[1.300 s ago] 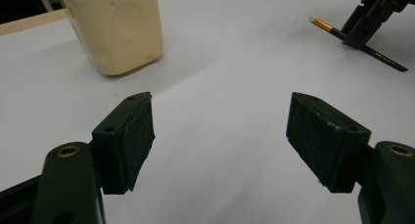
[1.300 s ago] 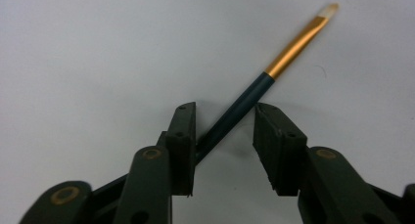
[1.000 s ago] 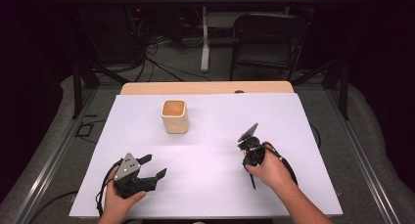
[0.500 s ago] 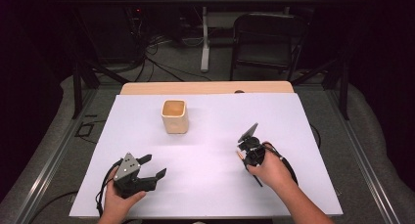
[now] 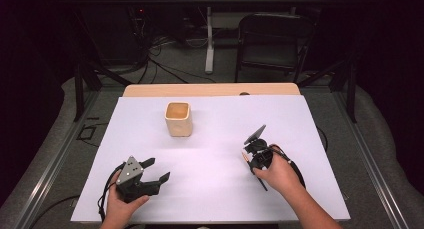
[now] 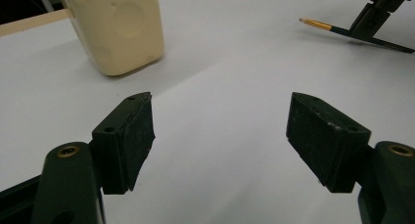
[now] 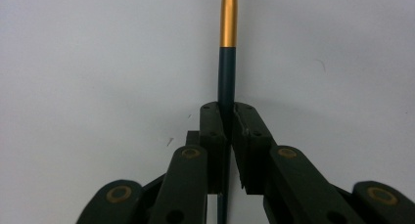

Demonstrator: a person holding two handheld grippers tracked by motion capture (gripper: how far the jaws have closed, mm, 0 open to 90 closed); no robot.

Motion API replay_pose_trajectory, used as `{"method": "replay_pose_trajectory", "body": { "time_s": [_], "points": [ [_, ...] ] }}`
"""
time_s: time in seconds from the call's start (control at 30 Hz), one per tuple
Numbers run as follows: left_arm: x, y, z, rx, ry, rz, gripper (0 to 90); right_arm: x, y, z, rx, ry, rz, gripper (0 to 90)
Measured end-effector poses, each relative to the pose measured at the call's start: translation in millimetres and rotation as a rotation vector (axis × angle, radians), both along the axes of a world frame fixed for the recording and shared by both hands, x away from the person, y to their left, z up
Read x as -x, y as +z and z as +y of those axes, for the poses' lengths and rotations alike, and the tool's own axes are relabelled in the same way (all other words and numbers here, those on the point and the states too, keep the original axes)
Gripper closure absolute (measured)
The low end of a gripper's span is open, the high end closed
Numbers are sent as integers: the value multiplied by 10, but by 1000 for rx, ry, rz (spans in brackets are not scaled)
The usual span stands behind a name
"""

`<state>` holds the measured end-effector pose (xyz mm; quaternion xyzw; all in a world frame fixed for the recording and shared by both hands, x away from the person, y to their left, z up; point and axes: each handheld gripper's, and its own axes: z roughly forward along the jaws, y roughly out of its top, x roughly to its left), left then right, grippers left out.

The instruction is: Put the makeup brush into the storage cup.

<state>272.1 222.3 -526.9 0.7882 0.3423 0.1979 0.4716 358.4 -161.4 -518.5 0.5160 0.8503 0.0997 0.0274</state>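
A thin dark pen with a gold end lies low over the white table, and my right gripper is shut on its dark shaft. In the high view the right gripper sits right of centre, with the pen poking out to its left. My left gripper rests at the front left, its jaws wide open with nothing between them. A cream square cup stands upright at the back middle. From the left gripper view the cup is ahead to the left and the pen far right.
White sheet covers the table; a strip of bare wood shows along its far edge. A dark chair and floor cables lie beyond the table. Cables trail from both grippers towards the front edge.
The pen at the right gripper now lies more slanted than a second ago. Both hands have kept their places, and the left gripper is unchanged.
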Motion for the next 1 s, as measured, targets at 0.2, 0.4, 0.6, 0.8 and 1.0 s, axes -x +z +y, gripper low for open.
{"method": "replay_pose_trajectory", "body": {
  "time_s": [0.2, 0.4, 0.6, 0.8, 1.0],
  "points": [
    [-2, -1, -1, 0, -1, 1, 256, 15, 82, -3, -12, 1, -5, 830],
    [0, -1, -1, 0, -1, 0, 257, 24, 136, -10, -32, 12, -29, 831],
    [-1, -1, 0, -1, -1, 0, 256, 36, 149, -15, -38, 29, -49, 832],
    [-1, -3, -1, -1, 0, 2, 256, 41, 125, -23, -67, 27, -80, 833],
    [-1, -5, -4, -4, -2, 2, 256, 63, 103, -35, -66, 36, -74, 833]
  ]
}}
